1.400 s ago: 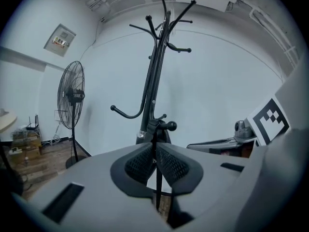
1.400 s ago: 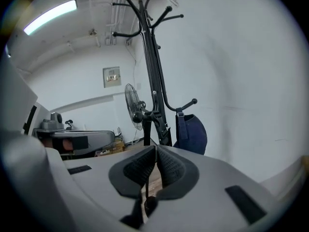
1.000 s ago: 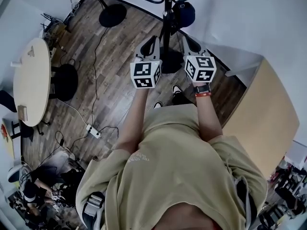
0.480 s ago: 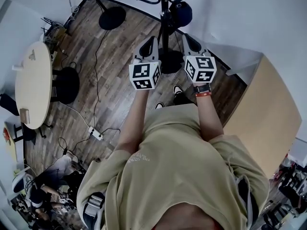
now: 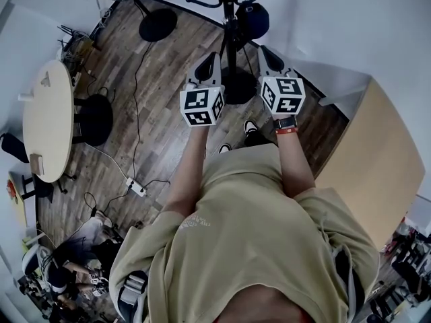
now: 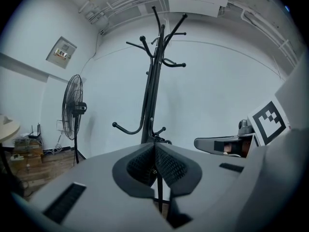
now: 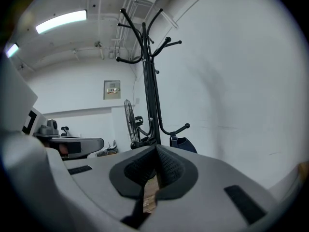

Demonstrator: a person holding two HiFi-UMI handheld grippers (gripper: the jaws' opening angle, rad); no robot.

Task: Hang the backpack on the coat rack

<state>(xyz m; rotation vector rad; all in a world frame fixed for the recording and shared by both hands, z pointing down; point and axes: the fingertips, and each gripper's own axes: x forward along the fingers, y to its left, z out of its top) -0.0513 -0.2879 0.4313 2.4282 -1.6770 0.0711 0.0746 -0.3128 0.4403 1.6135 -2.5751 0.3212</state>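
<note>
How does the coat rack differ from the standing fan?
The coat rack looks taller than the fan. The coat rack ends in curved hooks; the fan in a round wire cage. The coat rack carries a dark blue bag; the fan carries nothing. Both are black, standing on round bases.

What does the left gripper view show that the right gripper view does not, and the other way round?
Only the left gripper view: the edge of a round table. Only the right gripper view: a dark blue bag hanging on a low hook of the coat rack, and a lit ceiling lamp. Both: the black coat rack, a standing fan, a wall panel, and that view's own gripper, left gripper or right gripper, shut and empty.
</note>
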